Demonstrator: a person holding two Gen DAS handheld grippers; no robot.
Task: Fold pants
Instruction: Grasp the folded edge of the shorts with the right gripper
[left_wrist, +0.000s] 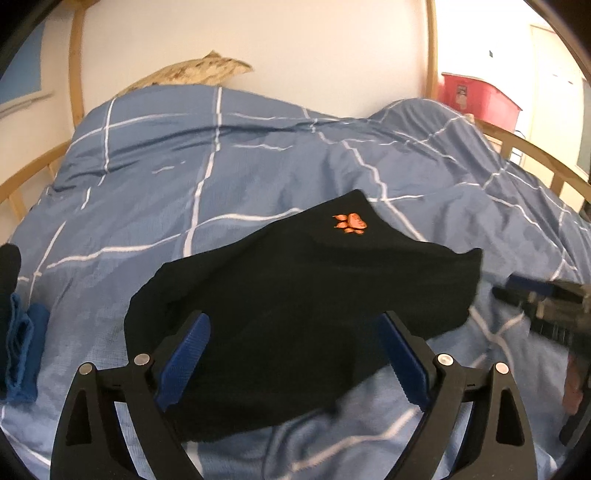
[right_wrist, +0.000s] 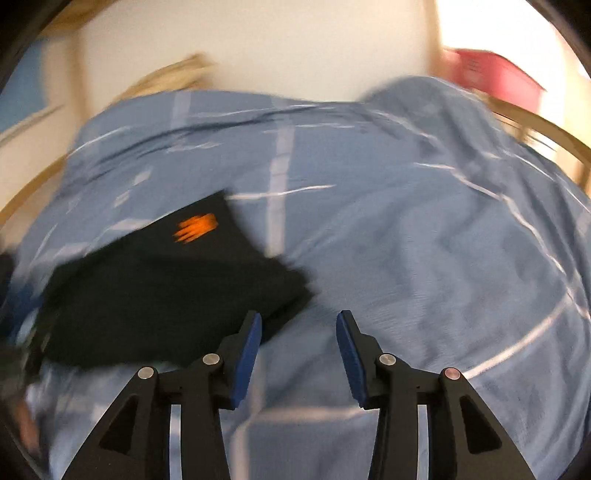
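Mostly blurred right view: right claw (right_wrist: 299, 325) wide, empty, over the duvet (right_wrist: 406, 240); left claw (left_wrist: 295, 332) wide around black pants (left_wrist: 295, 295), fingertips hidden.

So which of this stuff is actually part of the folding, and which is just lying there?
Part of the job:
pants
left gripper
right gripper

Just lying about:
duvet
blue cloth
pillow
red box

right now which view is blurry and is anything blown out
Right wrist view: motion-smeared throughout, the orange paw logo on the black pants streaked. Left wrist view: mostly sharp, logo crisp, only the right gripper at the edge blurred. Both views: upper right corner overexposed; fisheye bends the wooden bed frame.
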